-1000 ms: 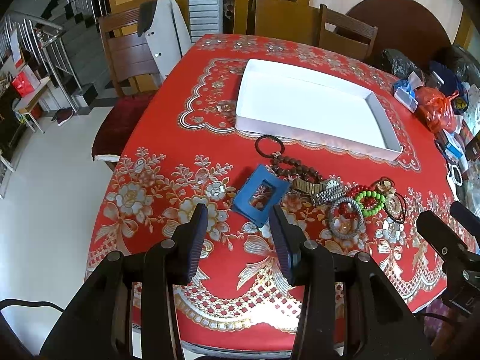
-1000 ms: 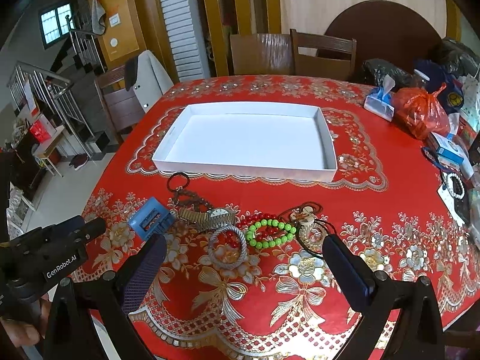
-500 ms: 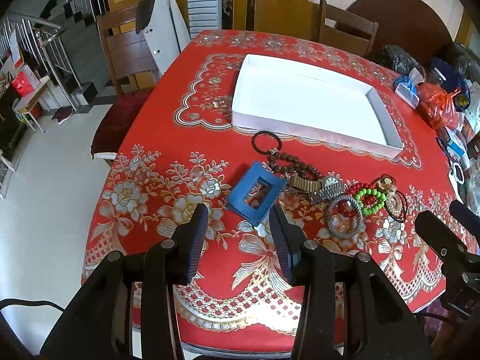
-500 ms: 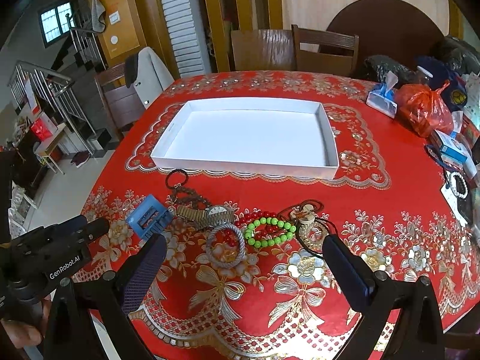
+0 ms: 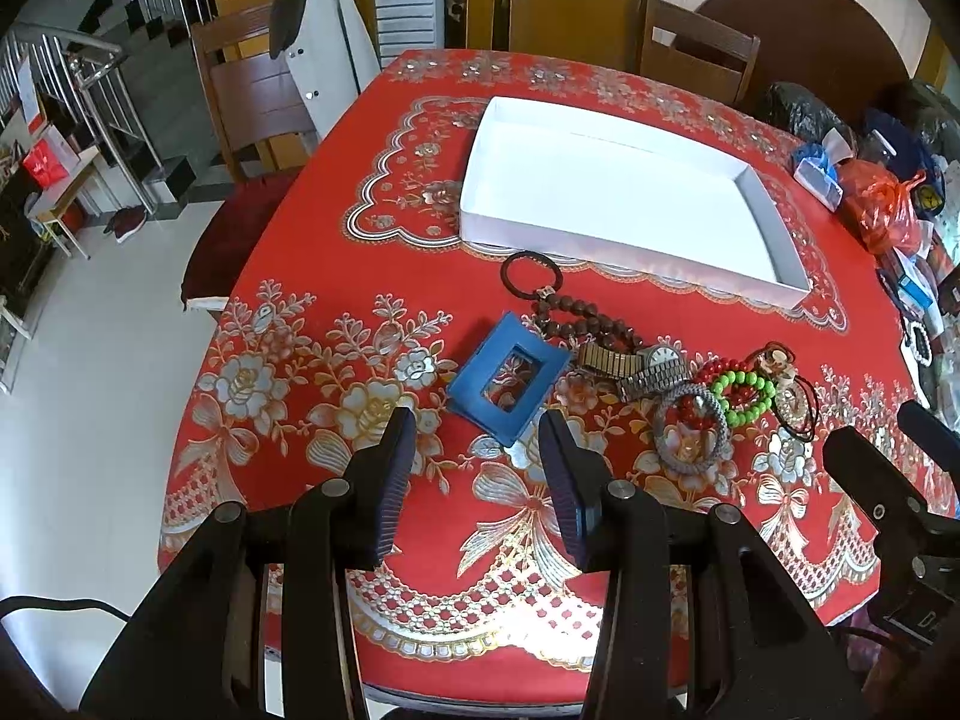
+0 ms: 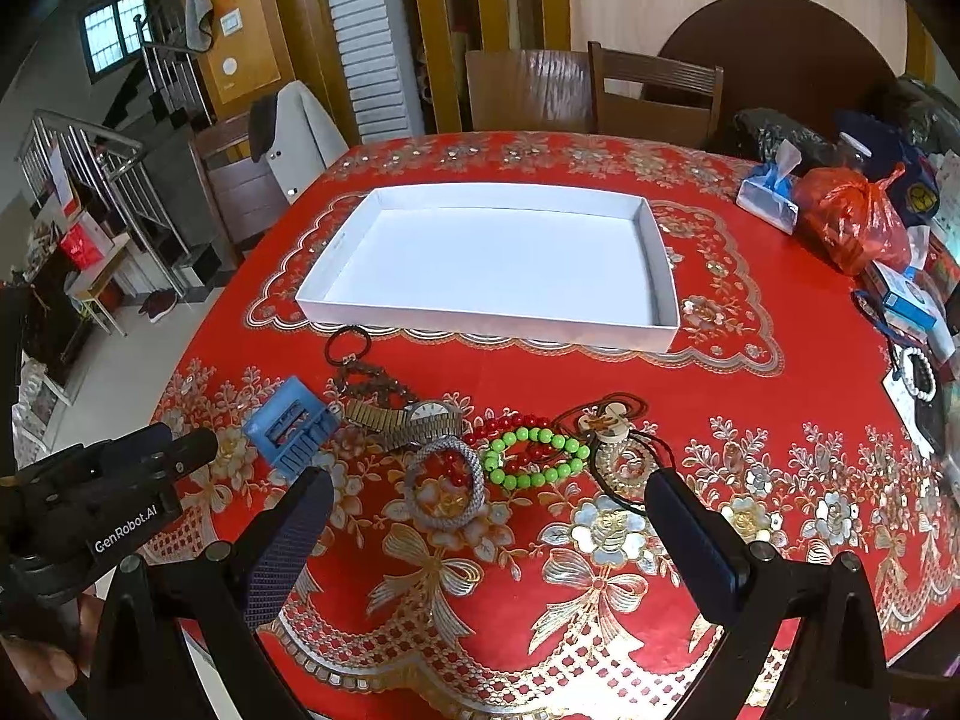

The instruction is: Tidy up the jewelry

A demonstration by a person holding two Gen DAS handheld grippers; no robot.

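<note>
An empty white tray (image 5: 774, 228) (image 6: 480, 324) lies on the red tablecloth. In front of it lies a row of jewelry: a blue rectangular hair clip (image 5: 510, 384) (image 6: 291, 423), a black ring on brown beads (image 5: 531, 276), a metal watch (image 5: 651, 366) (image 6: 414, 417), a grey woven bracelet (image 6: 444, 483), a green bead bracelet (image 6: 534, 459) over red beads, and a dark cord pendant (image 6: 612, 426). My left gripper (image 5: 474, 438) is open, just short of the blue clip. My right gripper (image 6: 489, 498) is wide open above the bracelets.
Bags, a tissue pack (image 6: 768, 195) and small boxes crowd the table's right edge, with a white bead bracelet (image 6: 918, 369). Wooden chairs (image 6: 654, 90) stand behind the table, one with a jacket (image 5: 324, 48) at the left. The table's front edge is close below both grippers.
Both grippers have moved slightly forward toward the jewelry; the blue clip now sits closer to the left fingertips. The jewelry has not moved.
</note>
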